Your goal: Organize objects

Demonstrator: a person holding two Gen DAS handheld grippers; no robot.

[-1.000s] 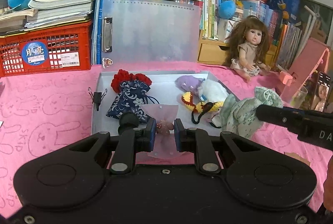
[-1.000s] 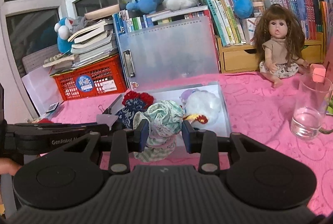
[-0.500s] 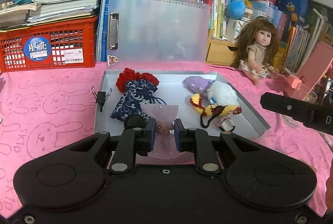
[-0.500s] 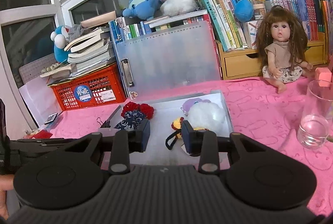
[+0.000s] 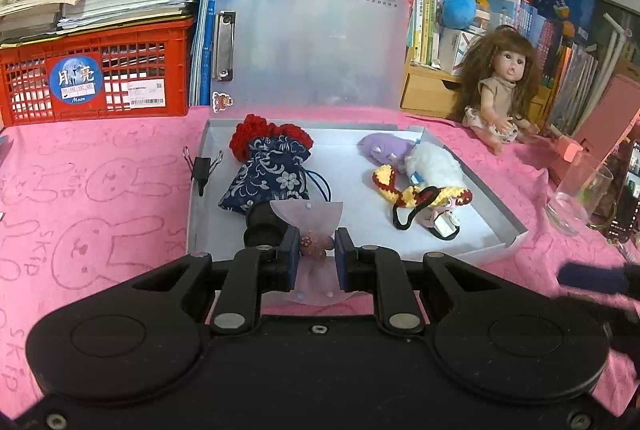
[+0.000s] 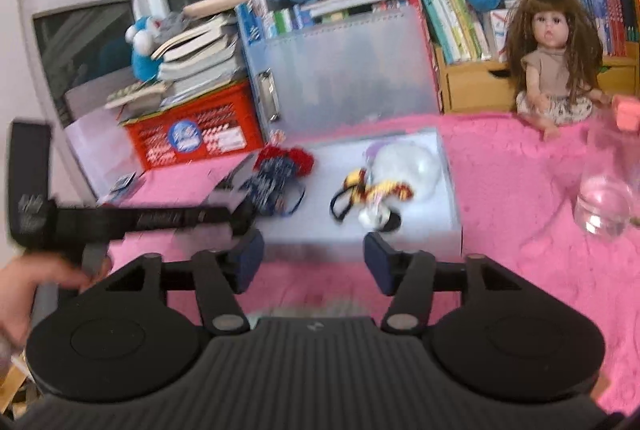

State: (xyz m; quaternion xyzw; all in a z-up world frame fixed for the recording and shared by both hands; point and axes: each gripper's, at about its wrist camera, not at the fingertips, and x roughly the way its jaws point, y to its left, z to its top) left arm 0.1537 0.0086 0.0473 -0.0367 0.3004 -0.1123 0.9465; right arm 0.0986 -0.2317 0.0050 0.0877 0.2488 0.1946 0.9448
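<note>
Tray (image 5: 508, 218) holds blue pouch (image 5: 272, 178) and plush toys (image 5: 432, 166); left tongs (image 5: 316, 258) grip pink bag (image 5: 308, 218), right tongs (image 6: 312, 262) just opened, empty

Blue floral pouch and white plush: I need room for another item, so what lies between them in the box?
Bare box floor separates the blue floral pouch and white plush, seen in the left wrist view.

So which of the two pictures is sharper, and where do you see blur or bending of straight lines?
Left wrist view: sharp, the blue pouch and the doll are crisp; only the dark shape at the right edge smears. Right wrist view: motion blur all over, the red crate label is unreadable and the glass is hazy. Both views: fisheye bending, the window frame curves.
</note>
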